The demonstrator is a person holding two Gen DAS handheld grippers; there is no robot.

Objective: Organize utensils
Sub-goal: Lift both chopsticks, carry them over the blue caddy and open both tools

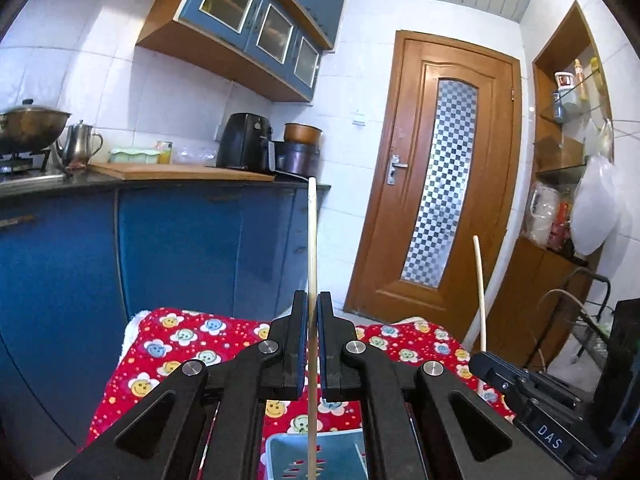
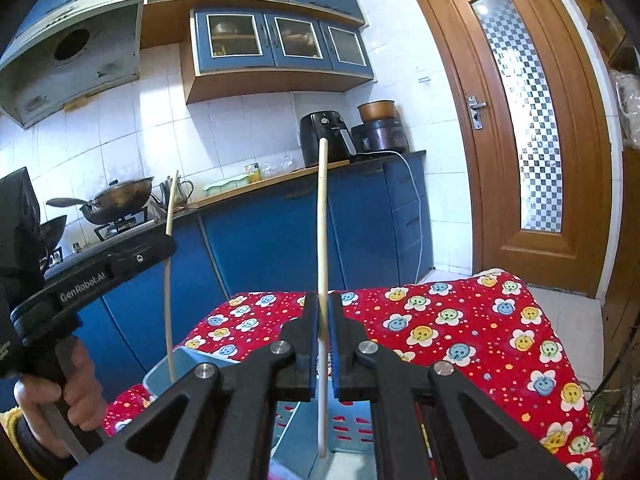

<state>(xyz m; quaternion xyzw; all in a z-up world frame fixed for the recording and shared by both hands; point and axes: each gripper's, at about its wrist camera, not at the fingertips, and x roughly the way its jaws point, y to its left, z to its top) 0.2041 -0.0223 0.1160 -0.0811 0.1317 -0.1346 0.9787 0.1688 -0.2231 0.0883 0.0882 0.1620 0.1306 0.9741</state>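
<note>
1. The left gripper (image 1: 313,344) is clamping one chopstick (image 1: 312,264) upright above the blue basket (image 1: 280,452).
2. The right gripper (image 2: 324,346) is clamping the second chopstick (image 2: 322,248) likewise.
3. Step in hand: insertion; next, lowering both, then releasing.

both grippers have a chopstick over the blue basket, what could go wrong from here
1. Each chopstick is pinched at one narrow spot: the left gripper holds its chopstick upright, so it may pivot or slip.
2. The right gripper holds its chopstick close beside the left one; they could knock together.
3. The basket has slotted walls; a tip might catch there when released.
</note>
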